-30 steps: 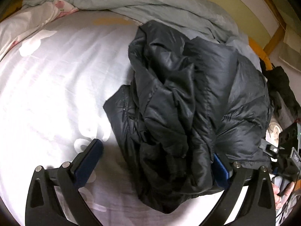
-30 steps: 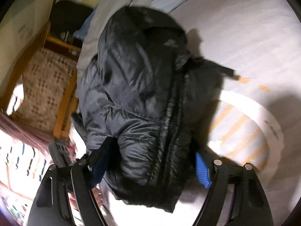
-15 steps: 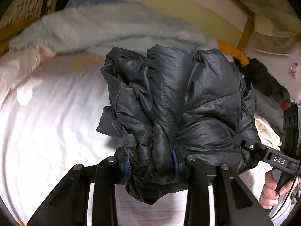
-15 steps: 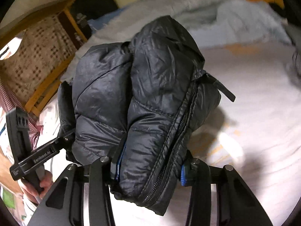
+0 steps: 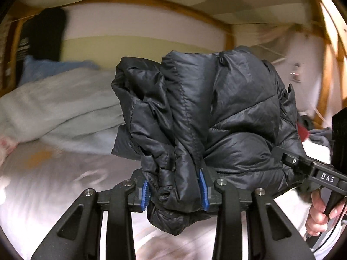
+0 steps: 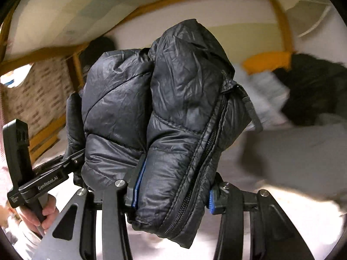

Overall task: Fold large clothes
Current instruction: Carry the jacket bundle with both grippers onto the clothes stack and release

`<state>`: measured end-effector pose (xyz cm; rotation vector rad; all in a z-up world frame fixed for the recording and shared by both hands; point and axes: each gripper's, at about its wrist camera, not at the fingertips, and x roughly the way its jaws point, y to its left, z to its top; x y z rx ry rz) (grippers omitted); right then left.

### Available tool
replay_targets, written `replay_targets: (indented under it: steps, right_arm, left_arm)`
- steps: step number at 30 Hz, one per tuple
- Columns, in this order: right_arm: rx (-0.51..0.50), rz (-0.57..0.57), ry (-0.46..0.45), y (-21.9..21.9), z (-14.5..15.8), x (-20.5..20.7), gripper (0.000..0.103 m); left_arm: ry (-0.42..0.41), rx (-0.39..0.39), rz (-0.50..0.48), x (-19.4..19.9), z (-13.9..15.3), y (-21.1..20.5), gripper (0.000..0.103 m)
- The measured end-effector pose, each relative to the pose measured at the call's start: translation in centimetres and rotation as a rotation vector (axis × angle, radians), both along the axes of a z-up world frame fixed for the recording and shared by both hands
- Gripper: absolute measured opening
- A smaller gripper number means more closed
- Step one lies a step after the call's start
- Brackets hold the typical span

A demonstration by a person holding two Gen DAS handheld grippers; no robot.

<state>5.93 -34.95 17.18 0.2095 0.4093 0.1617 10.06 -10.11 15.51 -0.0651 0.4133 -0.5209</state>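
Both tools carry a bundled black puffer jacket [image 5: 216,112] clear of the white bed sheet [image 5: 54,184]. The left tool [image 5: 174,191] is clenched on a bunched fold at one end of the bundle, its blue pads [image 5: 202,189] pressing the fabric from either side; the right tool [image 6: 171,191] is clenched on the zipper edge [image 6: 208,143] at the other end. Each view also shows the opposite tool's handle held in a hand [image 5: 321,214]. The jacket hangs in the air between the two tools, above the bed, with a crumpled pale quilt [image 5: 60,101] behind it. Step in hand, as judged: lifting the compact, apparently folded garment to carry or reposition it. The next move calls for keeping both grips firm and level so the slippery, puffy layers do not spring open, then lowering the bundle flat before letting go.
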Motion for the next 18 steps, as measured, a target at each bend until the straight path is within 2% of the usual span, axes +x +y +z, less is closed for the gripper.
replay_targets:
  steps: [5,9,13,14,16,17,18]
  right_arm:
    - [-0.004,-0.204,-0.098,-8.3,2.2,-2.7,0.048]
    - [-0.084,-0.377,-0.151,-12.9,3.3,-4.3,0.048]
    - [-0.015,-0.469,-0.139,-18.2,2.3,-3.4,0.049]
    - [0.006,-0.496,-0.13,-19.1,1.9,-3.0,0.049]
    - [0.048,-0.553,-0.114,-20.5,1.2,-2.0,0.05]
    - [0.046,-0.56,-0.102,-22.4,0.6,-2.2,0.05]
    - [0.029,-0.565,-0.085,-22.6,0.4,-1.5,0.05]
  left_arm:
    - [-0.022,-0.089,-0.138,1.4,1.3,-9.0,0.037]
    - [-0.052,-0.089,-0.213,1.7,1.9,-16.8,0.038]
    - [0.061,-0.134,-0.261,5.0,0.4,-22.3,0.039]
    - [0.04,-0.11,-0.266,5.1,-0.2,-23.7,0.039]
    - [-0.074,-0.002,-0.245,4.7,-1.4,-26.4,0.039]
    - [-0.093,0.06,-0.226,4.7,-2.1,-27.8,0.038]
    - [-0.077,0.095,-0.213,4.9,-2.7,-29.0,0.038]
